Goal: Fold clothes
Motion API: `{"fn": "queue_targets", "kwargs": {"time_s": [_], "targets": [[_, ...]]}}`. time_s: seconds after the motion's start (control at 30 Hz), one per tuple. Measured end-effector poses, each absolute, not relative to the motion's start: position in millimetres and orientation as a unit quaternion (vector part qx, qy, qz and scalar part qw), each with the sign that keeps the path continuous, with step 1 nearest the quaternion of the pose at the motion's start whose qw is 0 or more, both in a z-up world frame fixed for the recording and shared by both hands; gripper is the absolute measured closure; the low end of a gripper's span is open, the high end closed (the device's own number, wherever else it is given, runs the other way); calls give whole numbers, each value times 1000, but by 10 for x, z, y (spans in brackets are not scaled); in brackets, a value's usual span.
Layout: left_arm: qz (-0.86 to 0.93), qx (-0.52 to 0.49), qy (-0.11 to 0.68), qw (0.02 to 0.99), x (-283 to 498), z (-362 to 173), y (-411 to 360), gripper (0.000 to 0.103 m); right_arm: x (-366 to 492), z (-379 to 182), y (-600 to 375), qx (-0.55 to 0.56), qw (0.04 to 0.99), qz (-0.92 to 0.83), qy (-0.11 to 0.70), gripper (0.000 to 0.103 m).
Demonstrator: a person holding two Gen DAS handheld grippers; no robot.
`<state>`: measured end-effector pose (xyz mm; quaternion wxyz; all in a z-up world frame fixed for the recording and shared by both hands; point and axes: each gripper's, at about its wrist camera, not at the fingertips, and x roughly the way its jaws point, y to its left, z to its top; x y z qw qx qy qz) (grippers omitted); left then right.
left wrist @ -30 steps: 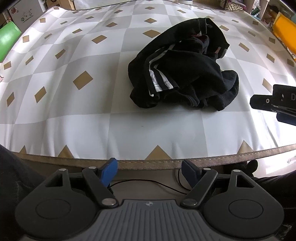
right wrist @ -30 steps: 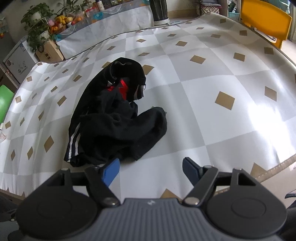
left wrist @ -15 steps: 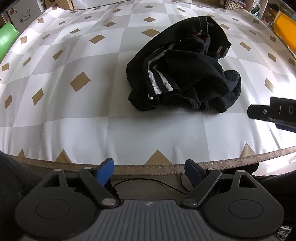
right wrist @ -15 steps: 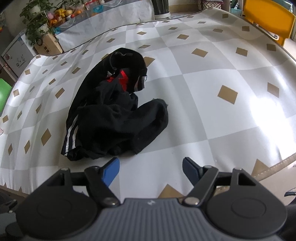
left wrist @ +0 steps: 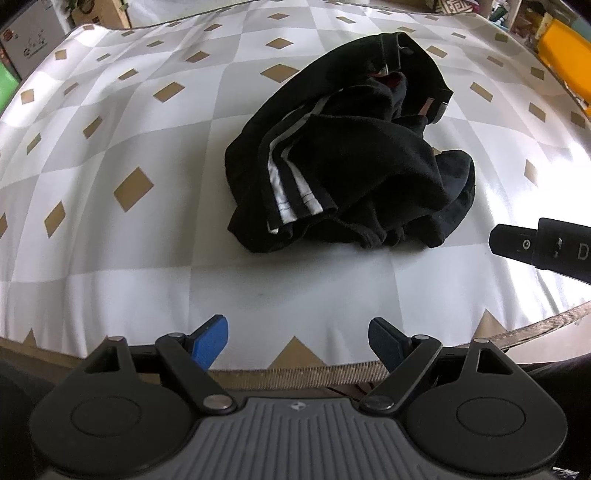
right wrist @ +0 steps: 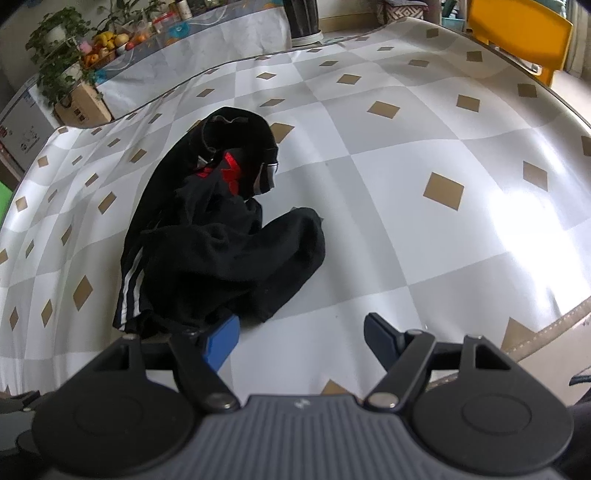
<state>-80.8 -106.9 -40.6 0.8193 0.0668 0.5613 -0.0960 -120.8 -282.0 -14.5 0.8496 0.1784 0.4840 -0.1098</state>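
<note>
A crumpled black garment (left wrist: 351,147) with white side stripes and a red patch lies in a heap on the checked tablecloth (left wrist: 110,110). It also shows in the right wrist view (right wrist: 221,240). My left gripper (left wrist: 299,341) is open and empty, low over the table's near edge, well short of the heap. My right gripper (right wrist: 301,341) is open and empty, its left fingertip close to the heap's near hem. The right gripper's body shows at the right edge of the left wrist view (left wrist: 543,247).
The tablecloth's trimmed edge (left wrist: 295,373) runs just ahead of my left gripper. A yellow chair (right wrist: 517,33) stands beyond the far right corner. Plants and a cardboard box (right wrist: 81,103) stand past the far left side, a dark kettle (right wrist: 303,18) at the back.
Both grippers have moved forward and closer to the black garment, which looks larger now. The right gripper's left fingertip has come up to the hem. The garment has not moved.
</note>
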Motion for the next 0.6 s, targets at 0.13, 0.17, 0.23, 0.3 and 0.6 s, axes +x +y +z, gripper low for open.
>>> {"fn": "queue_targets", "kwargs": {"time_s": [0.13,0.17,0.23,0.3,0.6], "targets": [[-100,68,561,819,-756,-430,-1087,20,-1192,-167,-2841,185,848,-123,481,32],[-101,68,562,818,-739,-438,-1088,20,-1188,-175,-2848,187,848,-127,480,32],[-100,67,563,817,-692,-456,-1079,20,-1182,-193,-2857,189,846,-132,481,34],[-98,64,563,818,-644,-470,-1051,20,-1168,-216,-2862,190,843,-138,484,34],[-103,10,584,805,-499,-564,-904,20,-1084,-360,-2927,228,817,-149,508,34]]}}
